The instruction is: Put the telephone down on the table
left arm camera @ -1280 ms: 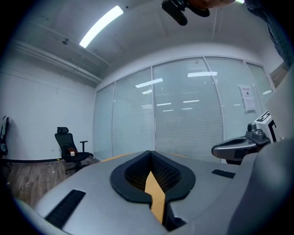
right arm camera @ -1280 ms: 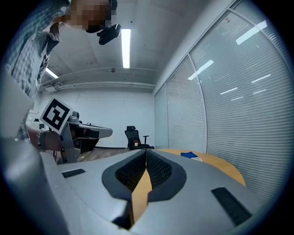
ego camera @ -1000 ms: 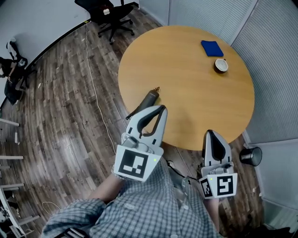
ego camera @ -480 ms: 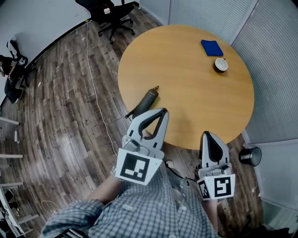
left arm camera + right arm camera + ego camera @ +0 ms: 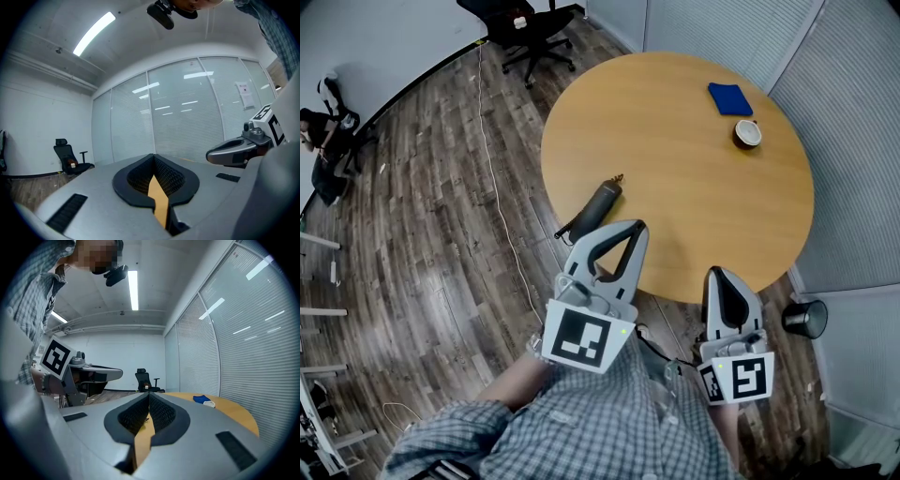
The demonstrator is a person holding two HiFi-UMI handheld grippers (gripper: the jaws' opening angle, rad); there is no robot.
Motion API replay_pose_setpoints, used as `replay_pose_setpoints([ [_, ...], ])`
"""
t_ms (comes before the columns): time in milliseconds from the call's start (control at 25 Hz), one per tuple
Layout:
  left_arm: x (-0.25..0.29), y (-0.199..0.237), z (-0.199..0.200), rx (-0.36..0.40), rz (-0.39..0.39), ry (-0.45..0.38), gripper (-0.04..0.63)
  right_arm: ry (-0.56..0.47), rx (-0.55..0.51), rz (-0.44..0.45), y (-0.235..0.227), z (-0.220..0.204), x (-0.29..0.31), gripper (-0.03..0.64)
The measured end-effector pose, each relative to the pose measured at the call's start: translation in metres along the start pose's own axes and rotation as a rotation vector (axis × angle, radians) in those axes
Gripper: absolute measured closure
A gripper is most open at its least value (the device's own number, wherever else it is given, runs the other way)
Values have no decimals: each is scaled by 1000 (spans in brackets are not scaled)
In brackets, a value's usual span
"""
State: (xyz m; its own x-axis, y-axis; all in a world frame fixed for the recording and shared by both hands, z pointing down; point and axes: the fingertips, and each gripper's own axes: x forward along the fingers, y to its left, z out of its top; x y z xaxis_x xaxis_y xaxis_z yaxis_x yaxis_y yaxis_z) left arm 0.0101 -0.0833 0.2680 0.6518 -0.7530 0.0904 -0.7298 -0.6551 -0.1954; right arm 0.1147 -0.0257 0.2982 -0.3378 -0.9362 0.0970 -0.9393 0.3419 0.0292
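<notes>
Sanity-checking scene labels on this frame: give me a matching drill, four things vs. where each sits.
Things:
1 telephone
2 cloth
3 office chair
4 bin

Places:
A on the floor, beyond the far left of the table
B on the floor, by the table's near right edge
C on the table, at its near left edge
D on the table, far right part

Pairs: 1-C, 2-D, 3-A, 4-B
</notes>
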Motion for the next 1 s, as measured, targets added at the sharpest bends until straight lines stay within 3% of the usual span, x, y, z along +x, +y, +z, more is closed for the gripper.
replay_pose_setpoints([
  [1000,0,0,-6,-10,7,25,588,34,-13,23,4,-3,3,607],
])
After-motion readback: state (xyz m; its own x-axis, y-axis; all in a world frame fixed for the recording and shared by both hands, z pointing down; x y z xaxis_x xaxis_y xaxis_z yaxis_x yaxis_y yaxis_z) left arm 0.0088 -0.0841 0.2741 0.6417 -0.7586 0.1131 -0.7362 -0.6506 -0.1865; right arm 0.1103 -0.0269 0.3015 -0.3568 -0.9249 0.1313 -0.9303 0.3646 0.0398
